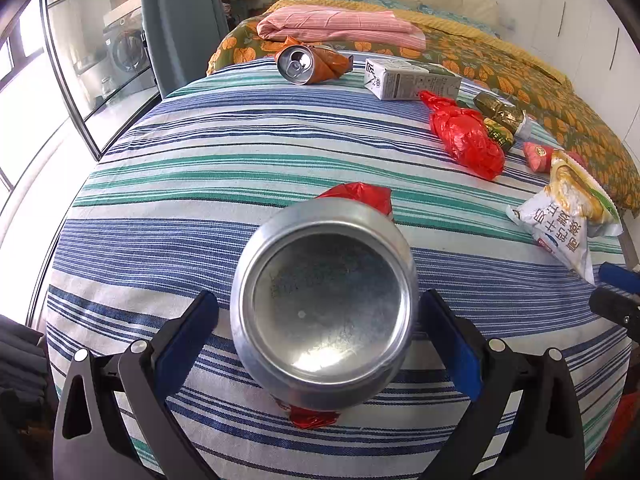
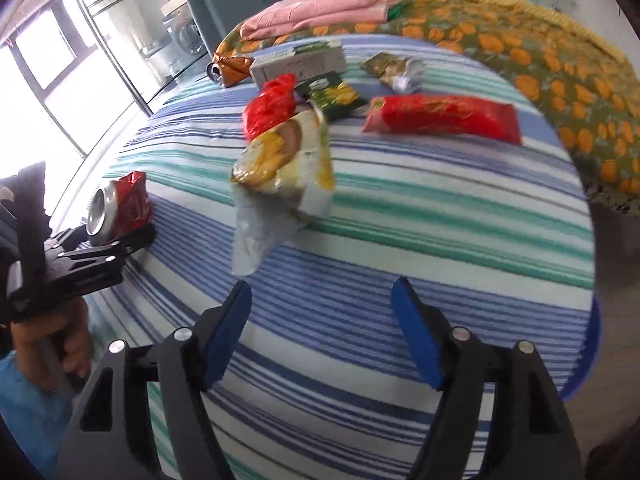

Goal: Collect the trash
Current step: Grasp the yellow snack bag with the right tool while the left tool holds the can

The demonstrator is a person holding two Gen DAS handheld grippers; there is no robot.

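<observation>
A crushed red can (image 1: 324,308) lies on the striped bedsheet (image 1: 240,152), its silver base facing me. My left gripper (image 1: 320,304) is open, one blue pad on each side of the can with small gaps. The can also shows in the right wrist view (image 2: 120,208). My right gripper (image 2: 320,292) is open and empty, just short of a white and yellow snack bag (image 2: 280,176), which also shows in the left wrist view (image 1: 568,216).
Farther back lie an orange can (image 1: 308,64), a milk carton (image 1: 408,78), a red plastic bag (image 1: 464,136), a green wrapper (image 2: 336,96), a foil wrapper (image 2: 396,70) and a long red packet (image 2: 440,118). A folded pink cloth (image 1: 340,26) sits on an orange-patterned blanket (image 1: 540,92).
</observation>
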